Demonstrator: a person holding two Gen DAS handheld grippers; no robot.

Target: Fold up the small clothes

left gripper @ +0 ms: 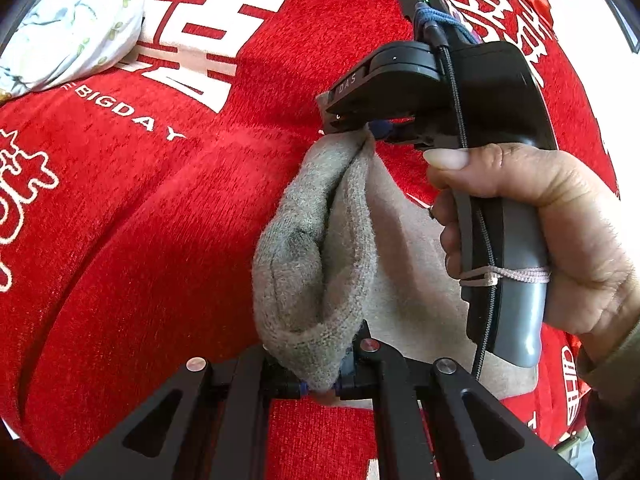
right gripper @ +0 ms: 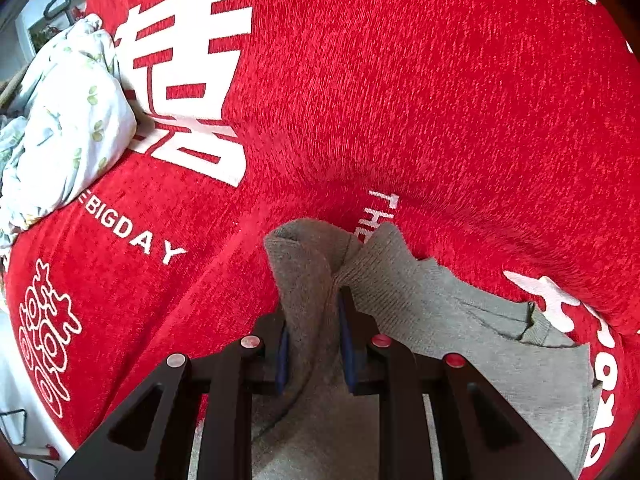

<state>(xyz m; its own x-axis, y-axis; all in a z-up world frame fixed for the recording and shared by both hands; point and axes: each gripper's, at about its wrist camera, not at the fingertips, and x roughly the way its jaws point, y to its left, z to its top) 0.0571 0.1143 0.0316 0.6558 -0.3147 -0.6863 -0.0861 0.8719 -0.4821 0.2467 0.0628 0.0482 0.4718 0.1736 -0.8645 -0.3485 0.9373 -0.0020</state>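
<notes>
Judging from the pictures, the grey garment [left gripper: 312, 248] is pinched at one edge by the left tongs [left gripper: 320, 390] and bunched between the pressed-in right tongs [right gripper: 312, 344], lifted above the red blanket [right gripper: 440, 100]. No finished fold is seen yet, so most folding is judged as left.

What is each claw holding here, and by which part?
Both hold the same grey knit garment. The left claw pinches a bunched fold at its lower end; the right claw grips a gathered fold at its upper end.
</notes>
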